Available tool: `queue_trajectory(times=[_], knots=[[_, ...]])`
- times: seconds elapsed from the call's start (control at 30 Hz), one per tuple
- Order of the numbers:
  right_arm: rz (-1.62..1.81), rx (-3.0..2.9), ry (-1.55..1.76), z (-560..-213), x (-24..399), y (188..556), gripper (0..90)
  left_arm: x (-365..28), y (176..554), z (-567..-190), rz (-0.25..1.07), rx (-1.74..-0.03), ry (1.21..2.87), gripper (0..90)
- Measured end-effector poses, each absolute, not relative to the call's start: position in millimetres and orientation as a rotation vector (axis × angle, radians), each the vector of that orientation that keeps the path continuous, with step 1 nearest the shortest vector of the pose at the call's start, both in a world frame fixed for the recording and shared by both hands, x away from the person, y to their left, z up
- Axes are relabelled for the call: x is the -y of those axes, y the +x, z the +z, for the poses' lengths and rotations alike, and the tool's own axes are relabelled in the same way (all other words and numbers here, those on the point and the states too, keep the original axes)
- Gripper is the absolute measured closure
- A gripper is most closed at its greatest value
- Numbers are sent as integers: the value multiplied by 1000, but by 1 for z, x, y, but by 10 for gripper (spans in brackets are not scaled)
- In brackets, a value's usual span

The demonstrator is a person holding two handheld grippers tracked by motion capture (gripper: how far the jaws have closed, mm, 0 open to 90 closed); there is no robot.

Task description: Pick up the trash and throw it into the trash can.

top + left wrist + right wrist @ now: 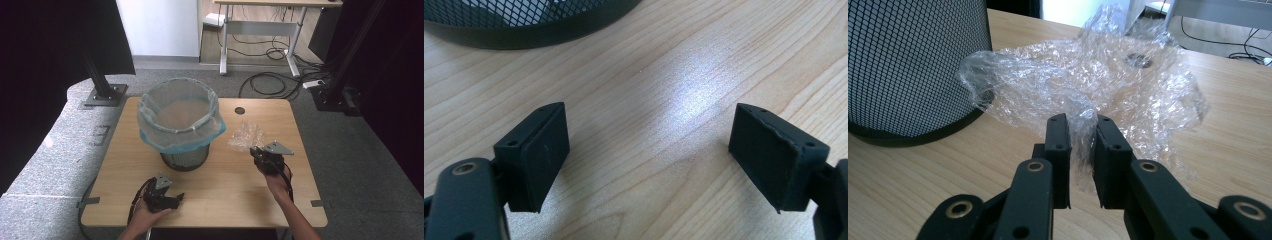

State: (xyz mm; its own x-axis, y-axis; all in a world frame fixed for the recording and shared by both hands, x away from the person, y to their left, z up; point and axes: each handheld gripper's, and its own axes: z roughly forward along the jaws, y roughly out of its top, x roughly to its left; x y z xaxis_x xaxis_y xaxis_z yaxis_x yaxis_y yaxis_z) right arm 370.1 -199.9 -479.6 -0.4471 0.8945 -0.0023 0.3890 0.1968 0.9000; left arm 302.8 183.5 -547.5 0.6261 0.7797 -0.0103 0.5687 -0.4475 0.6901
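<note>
Sharp frames, dark edges, tabletop (pixel 694 90) glare

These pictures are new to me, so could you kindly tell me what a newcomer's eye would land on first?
The black mesh bin in the middle of the wooden table stands out first, with its pale blue liner folded over the rim. To its right lies a crumpled sheet of clear plastic wrap, and the right tongs are closed on its near edge. The left tongs sit wide open over bare wood near the bin's base.

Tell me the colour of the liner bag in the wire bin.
The liner bag is pale translucent blue, folded over the black mesh bin; the high view shows it best.
</note>
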Motion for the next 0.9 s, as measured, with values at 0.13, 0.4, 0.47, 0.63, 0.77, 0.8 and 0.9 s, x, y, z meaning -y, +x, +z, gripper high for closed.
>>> queue_trajectory(times=[0.13, 0.4, 0.47, 0.63, 0.77, 0.8, 0.9], knots=[[1201, -1942, 1187, -481, 198, 370, 776, -183, 303, -547, 407, -1051, 2180, 163], [1177, -1971, 1162, -485, 193, 369, 763, -183, 303, -547, 408, -1051, 2179, 163], [1177, -1971, 1161, -484, 192, 369, 763, -183, 303, -547, 408, -1050, 2180, 163], [1172, -1972, 1159, -485, 192, 369, 749, -183, 303, -547, 408, -1051, 2180, 163], [1174, -1971, 1156, -485, 192, 369, 745, -183, 303, -547, 408, -1051, 2180, 163], [1174, -1970, 1156, -485, 192, 369, 744, -183, 303, -547, 408, -1050, 2180, 163], [1173, -1971, 1157, -485, 192, 369, 738, -183, 303, -547, 408, -1051, 2179, 163]])
